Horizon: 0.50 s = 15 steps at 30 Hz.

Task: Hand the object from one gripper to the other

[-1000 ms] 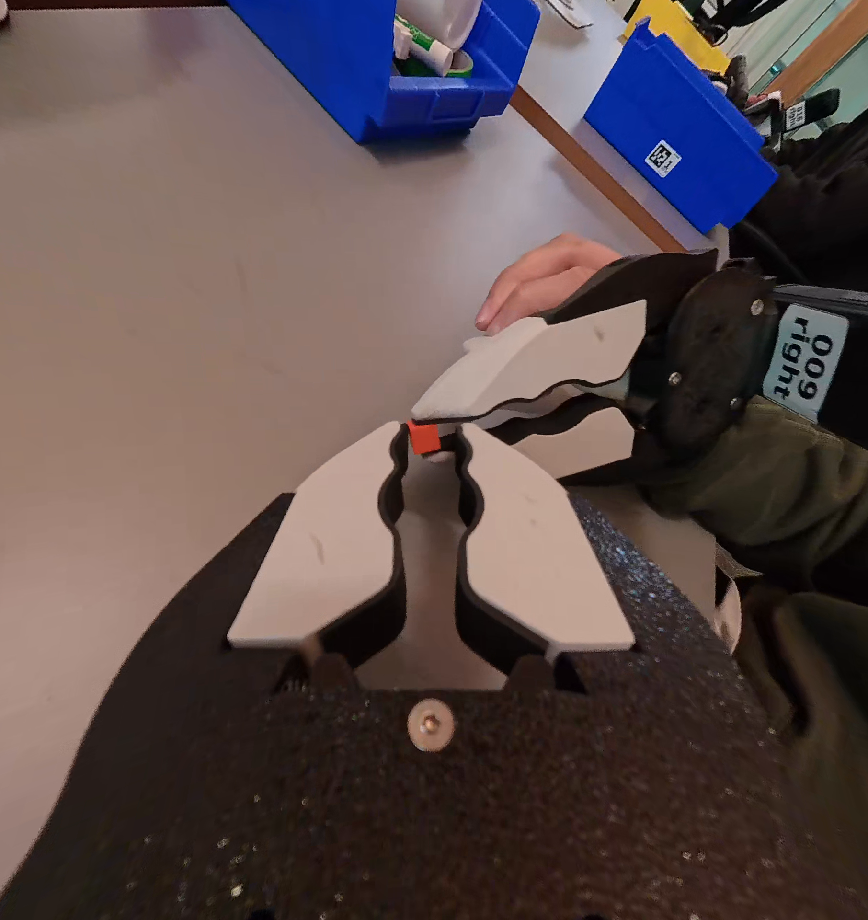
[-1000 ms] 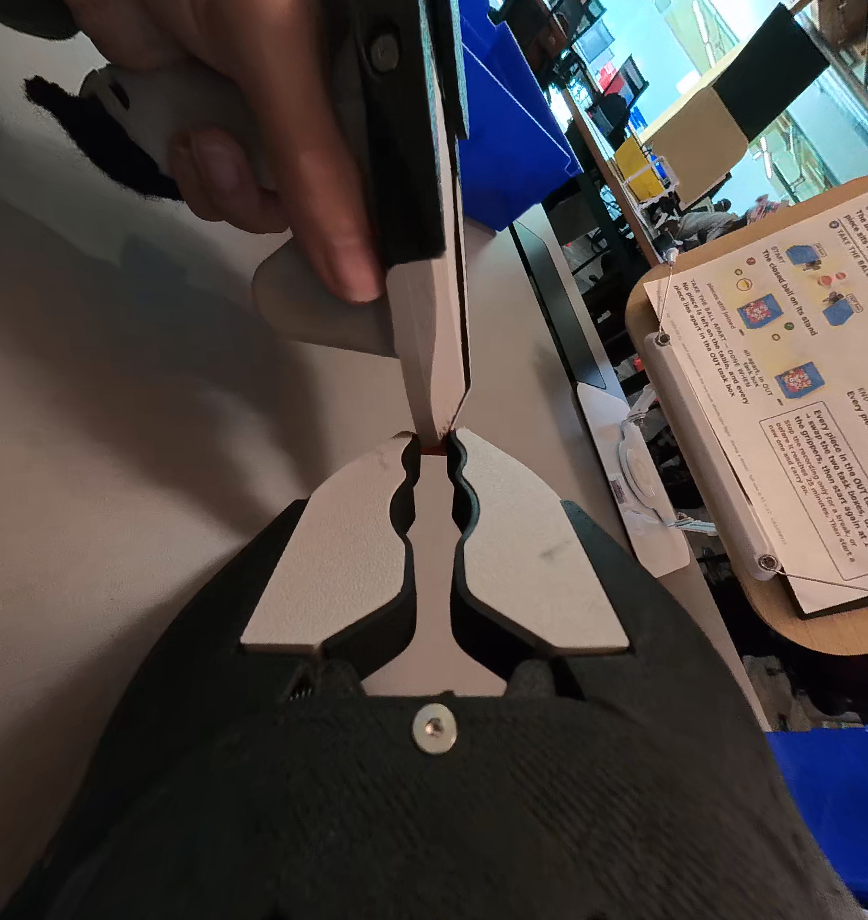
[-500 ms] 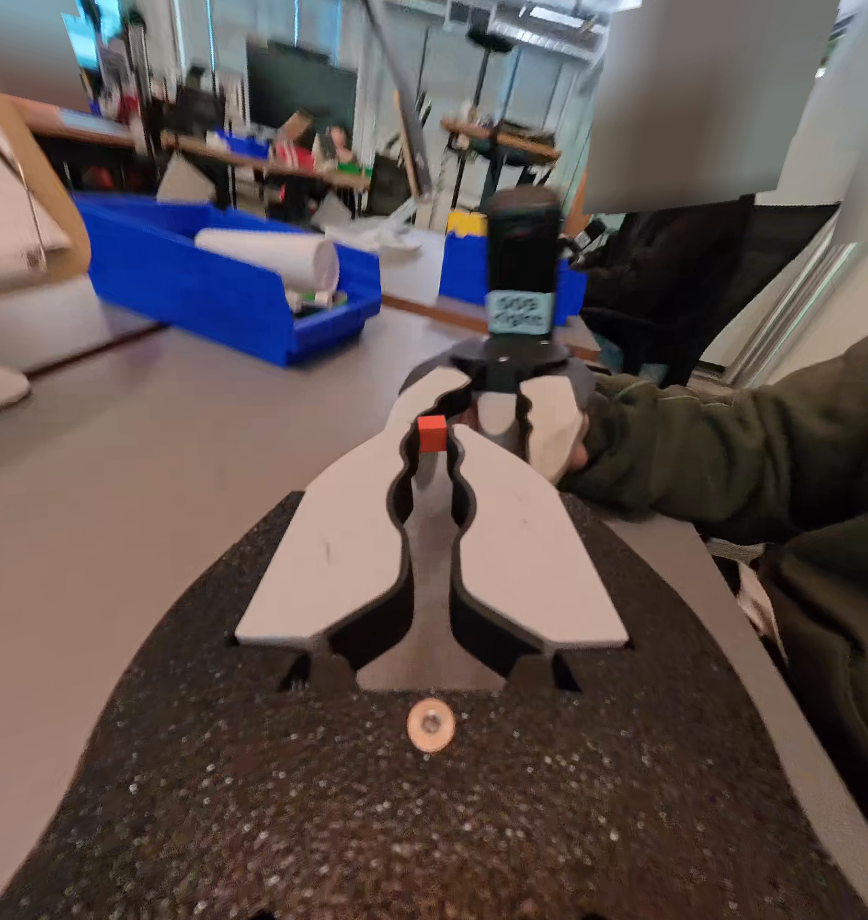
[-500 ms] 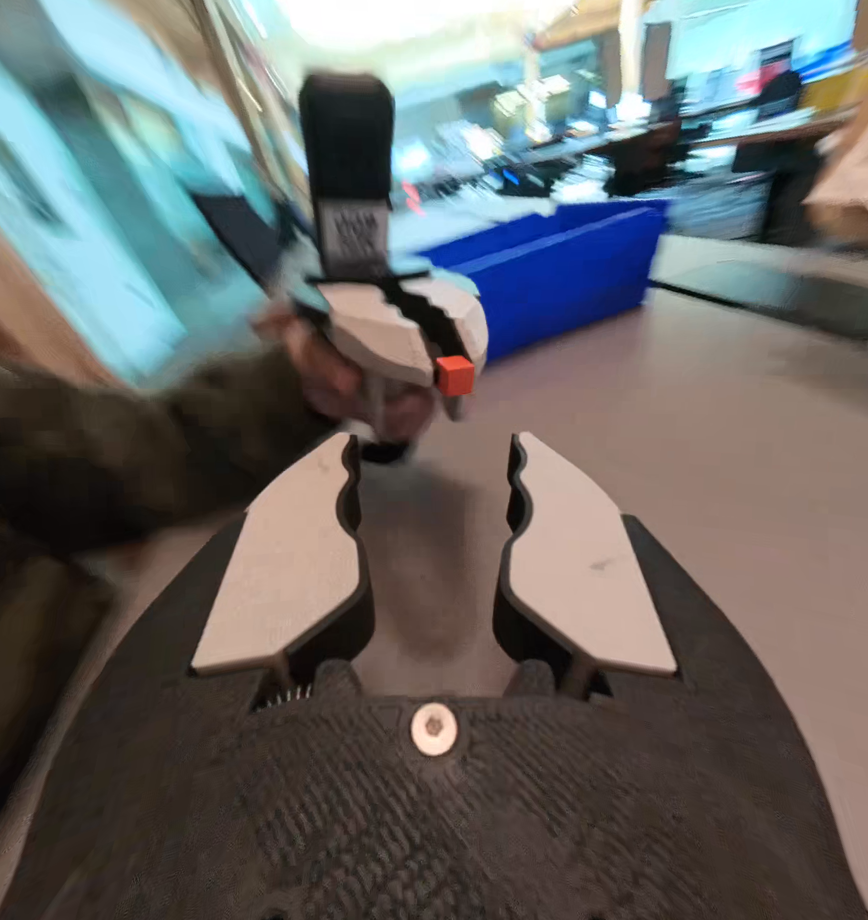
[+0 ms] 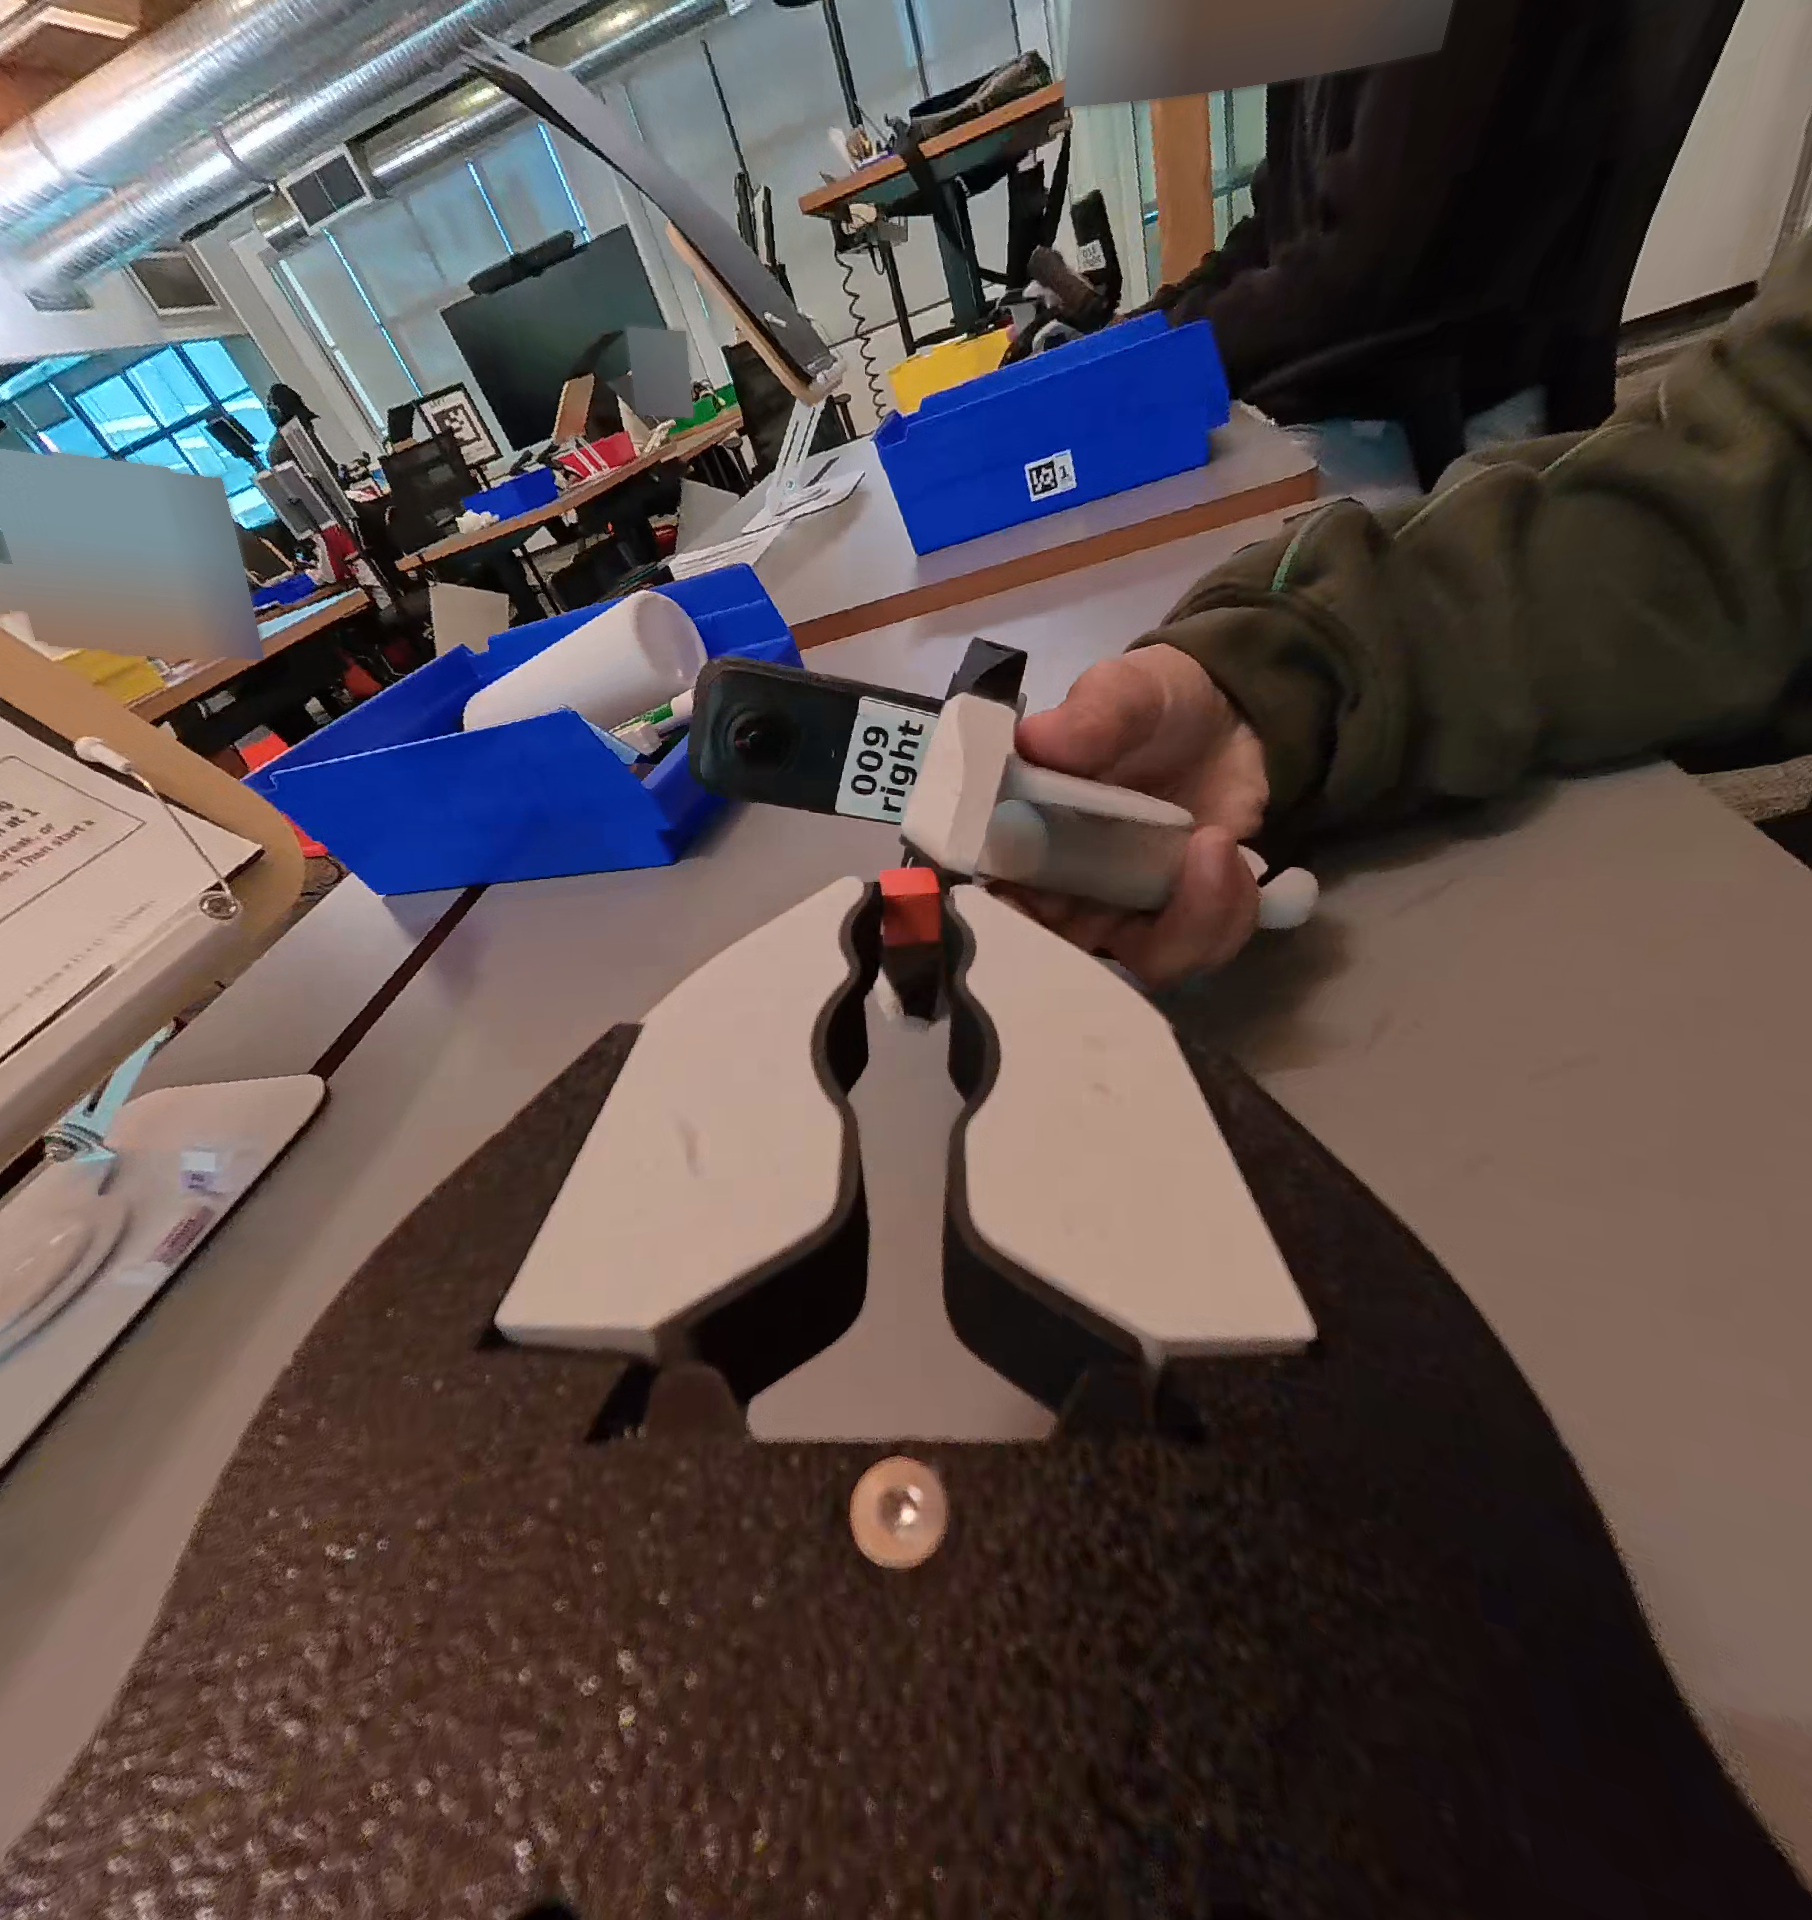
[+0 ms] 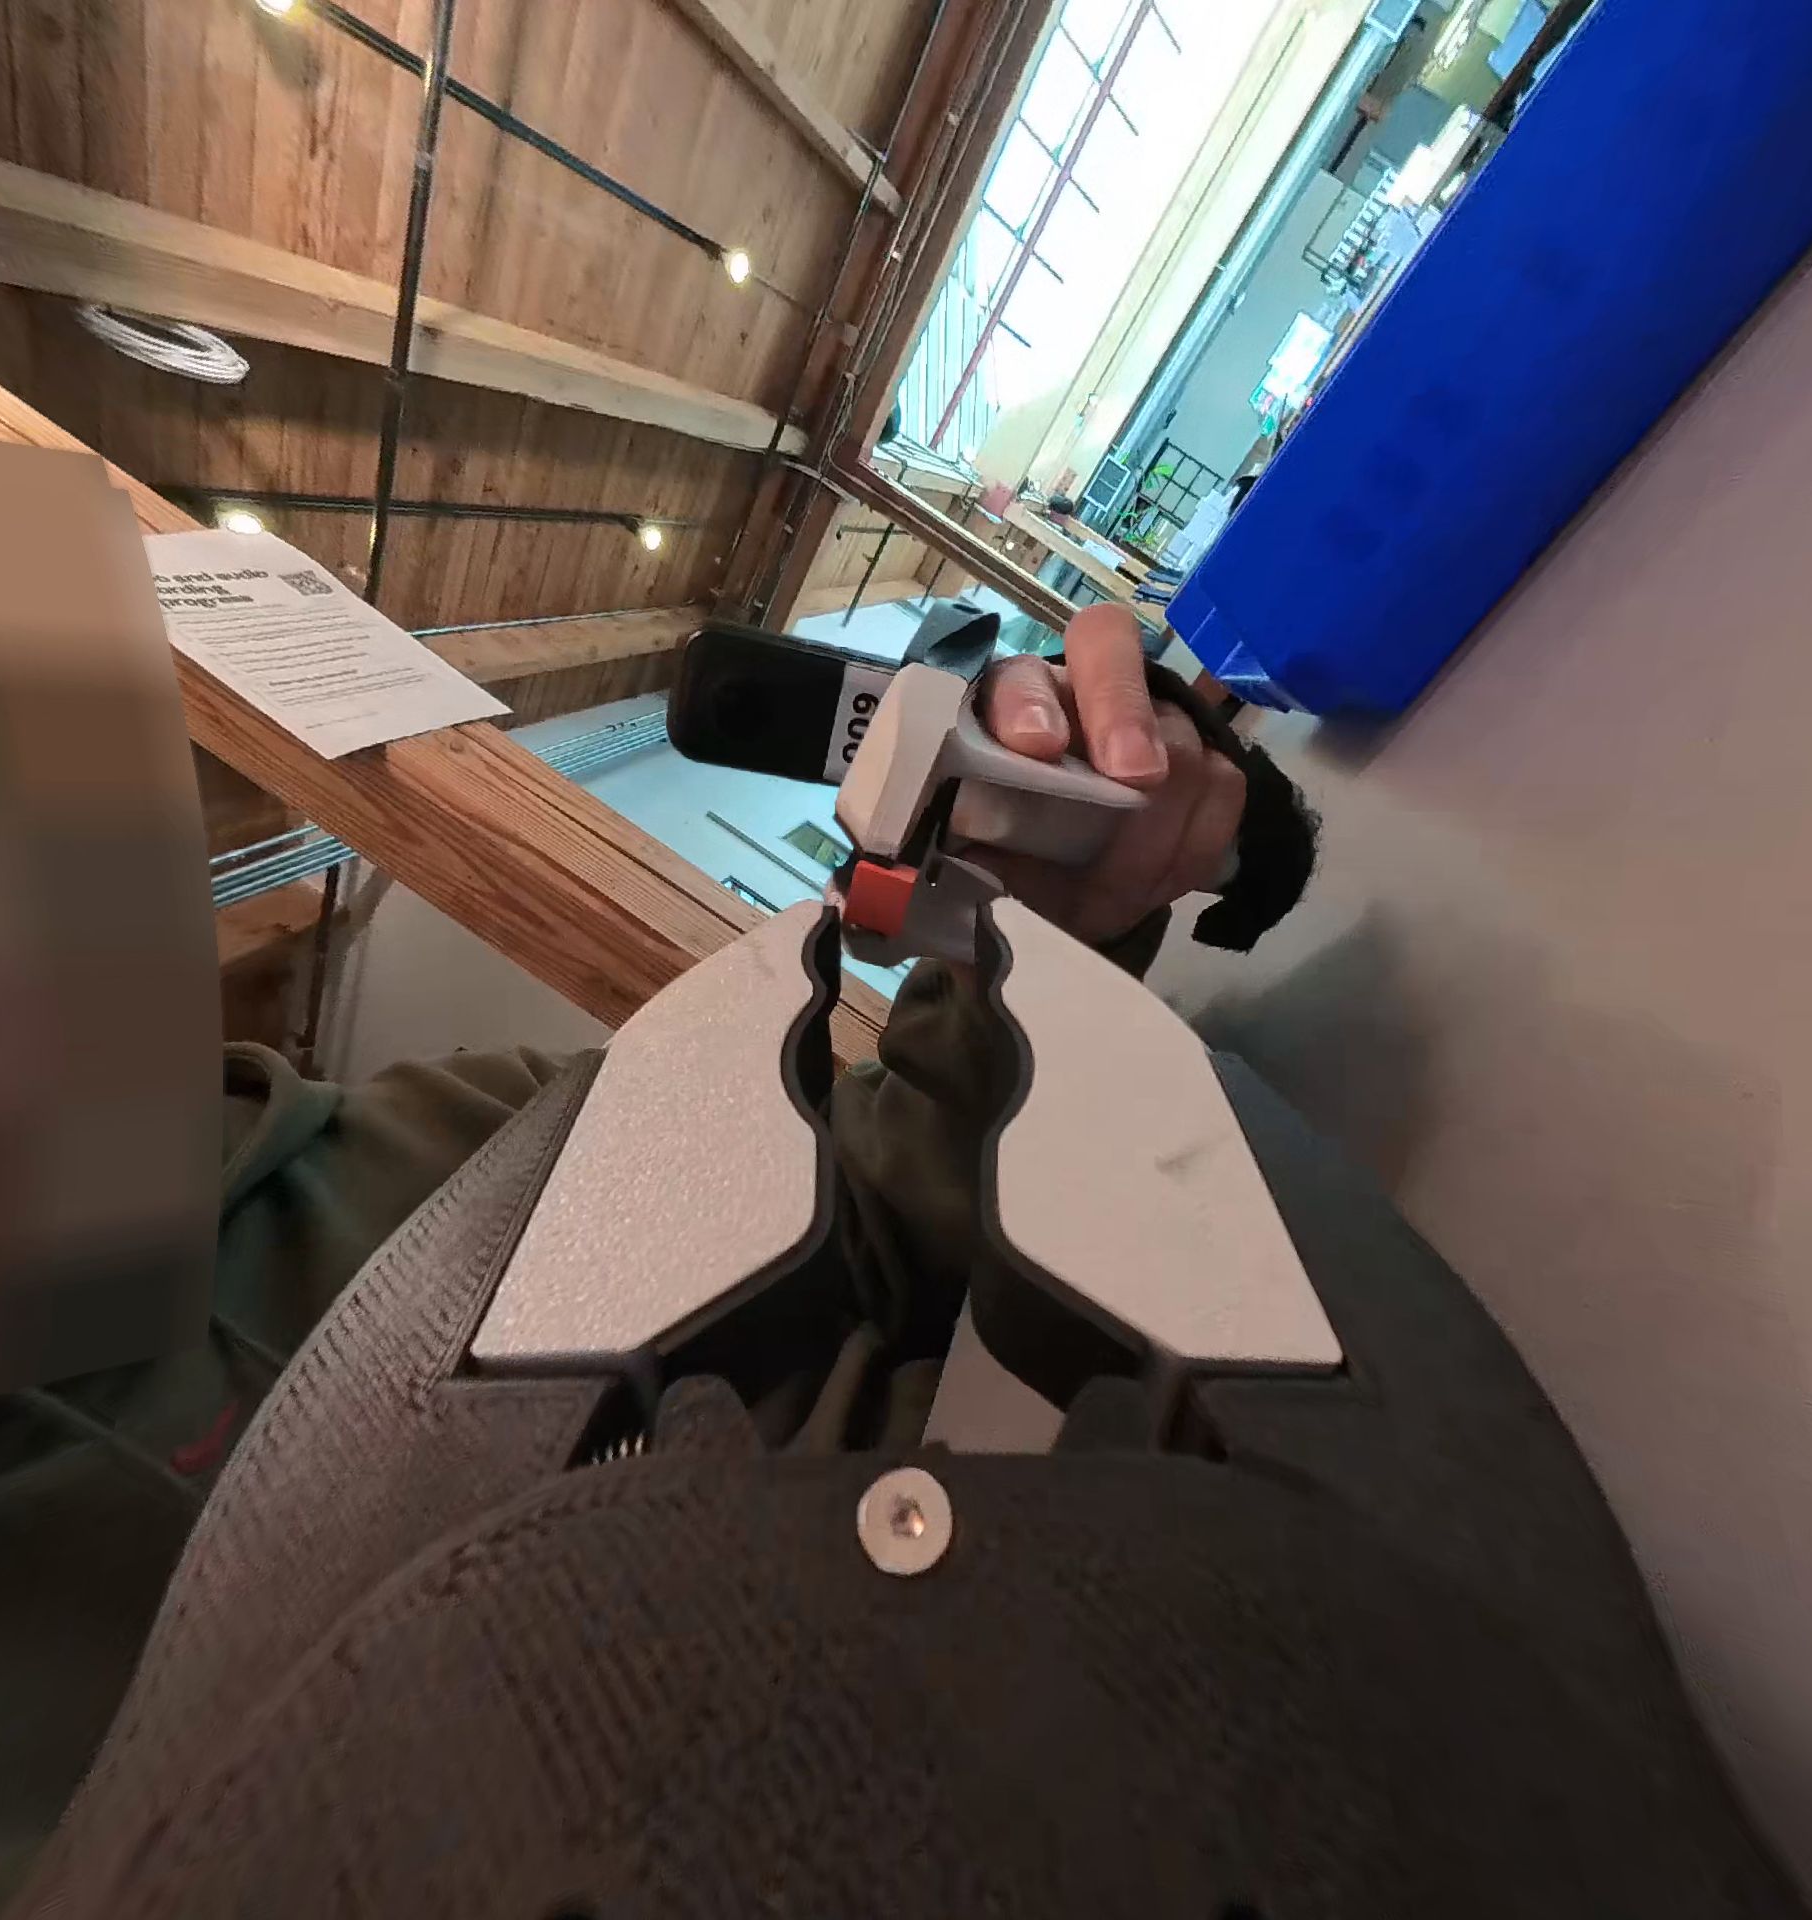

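Note:
A small red cube is pinched between the tips of my left gripper, which is shut on it and held above the grey table. The right gripper's body, in a hand, sits just beyond the cube, with its fingers mostly hidden behind mine. In the right wrist view the right gripper is open, its jaws a little wider than the cube. The red cube, held by the left gripper's fingers, lies between its tips, close to the left one.
An open blue bin holding a white roll stands at the back left. A second blue bin is farther back. A clipboard stand with paper is at the left. The right wrist view shows a blue bin beside the table. Only a small space, under 4 cm, lies between the two pairs of fingers.
The right gripper opened and let go of the cube, which stayed in the left gripper. Both grippers rose off the table. The right's jaws have since narrowed and closed in around the cube.

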### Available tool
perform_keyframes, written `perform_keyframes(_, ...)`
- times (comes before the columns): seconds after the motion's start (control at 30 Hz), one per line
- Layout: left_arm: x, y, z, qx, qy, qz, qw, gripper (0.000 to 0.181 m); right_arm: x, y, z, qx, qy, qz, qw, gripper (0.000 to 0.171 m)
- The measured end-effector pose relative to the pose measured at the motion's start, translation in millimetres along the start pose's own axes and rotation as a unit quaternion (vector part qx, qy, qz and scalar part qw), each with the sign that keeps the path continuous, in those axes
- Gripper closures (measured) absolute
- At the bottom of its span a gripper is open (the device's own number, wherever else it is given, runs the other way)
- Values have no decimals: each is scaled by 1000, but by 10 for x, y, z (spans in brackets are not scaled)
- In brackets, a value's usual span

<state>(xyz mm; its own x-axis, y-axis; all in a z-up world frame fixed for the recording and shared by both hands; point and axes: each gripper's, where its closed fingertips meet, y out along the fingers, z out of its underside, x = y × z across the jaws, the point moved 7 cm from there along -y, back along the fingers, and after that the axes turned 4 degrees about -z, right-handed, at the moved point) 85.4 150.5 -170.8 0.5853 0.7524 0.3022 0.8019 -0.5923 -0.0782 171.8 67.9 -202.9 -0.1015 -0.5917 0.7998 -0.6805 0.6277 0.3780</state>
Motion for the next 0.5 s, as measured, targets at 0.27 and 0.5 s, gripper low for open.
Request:
perform_keyframes(0.27, -25, -3, 4, 12, 33, 2, 999, 172, 12, -2, -2, -5, 22, -21, 1000, 159)
perform_keyframes(0.5, -34, 26, 52, 40, 46, -10, 998, 170, -2, -37, -31, 34, -37, 25, 998, 161)
